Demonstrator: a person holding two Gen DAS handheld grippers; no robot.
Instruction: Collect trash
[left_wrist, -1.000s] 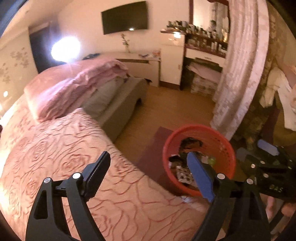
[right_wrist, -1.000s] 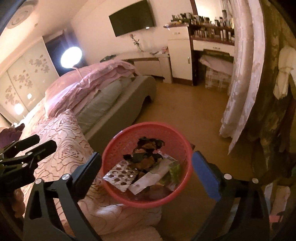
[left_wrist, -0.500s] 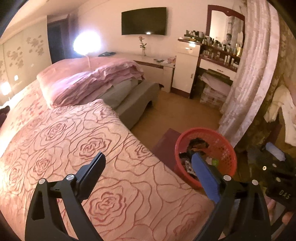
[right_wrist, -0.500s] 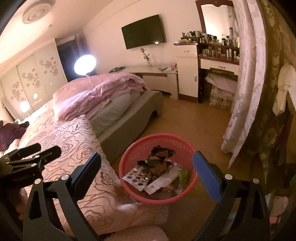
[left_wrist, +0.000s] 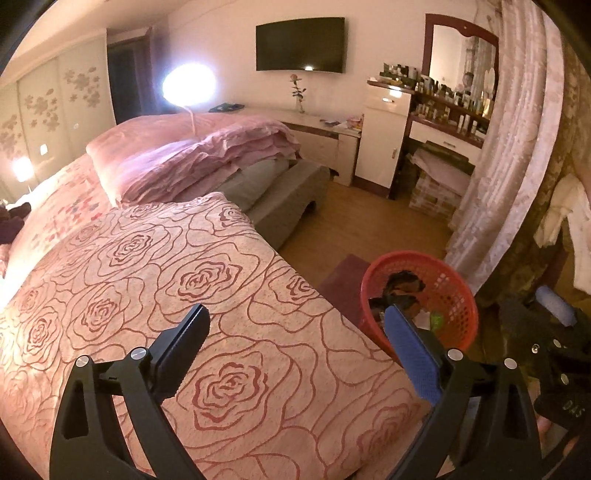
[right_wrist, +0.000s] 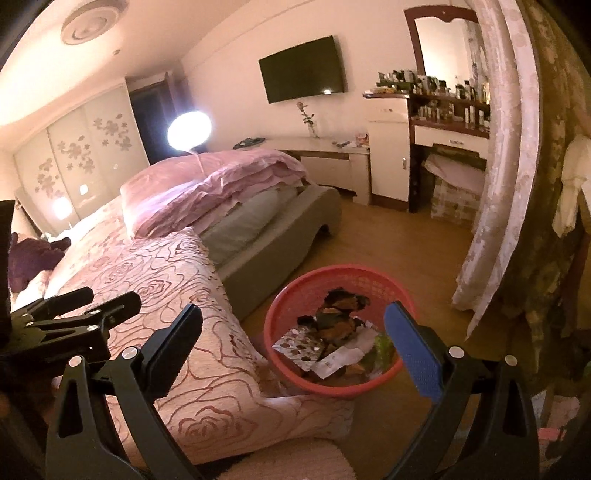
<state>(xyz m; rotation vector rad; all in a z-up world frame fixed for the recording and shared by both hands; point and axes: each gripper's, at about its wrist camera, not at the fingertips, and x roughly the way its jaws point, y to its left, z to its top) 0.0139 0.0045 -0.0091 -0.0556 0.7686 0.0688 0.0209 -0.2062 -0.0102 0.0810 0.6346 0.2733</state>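
Note:
A red mesh basket (right_wrist: 295, 295) stands on the floor by the bed's corner, holding wrappers and paper trash (right_wrist: 332, 325). My right gripper (right_wrist: 291, 339) hangs open above and in front of it, with nothing between its fingers. In the left wrist view the basket (left_wrist: 454, 291) sits to the right, partly behind the blue pad (left_wrist: 410, 354). My left gripper (left_wrist: 295, 347) is open and empty over the rose-patterned bedspread (left_wrist: 221, 277). Each gripper shows at the edge of the other's view: the left gripper (right_wrist: 74, 317) and the right gripper (left_wrist: 554, 332).
The bed (right_wrist: 155, 295) fills the left, with folded pink quilts (left_wrist: 192, 155) on it. A dark red rug (left_wrist: 343, 280) lies under the basket. A lace curtain (left_wrist: 509, 147) and hanging clothes (right_wrist: 572, 177) close the right side. Wood floor (right_wrist: 399, 243) leads to a dresser.
Both views have drawn back from the basket, which now looks smaller and farther. The left view has swung over the bed, and the left jaws have widened a little.

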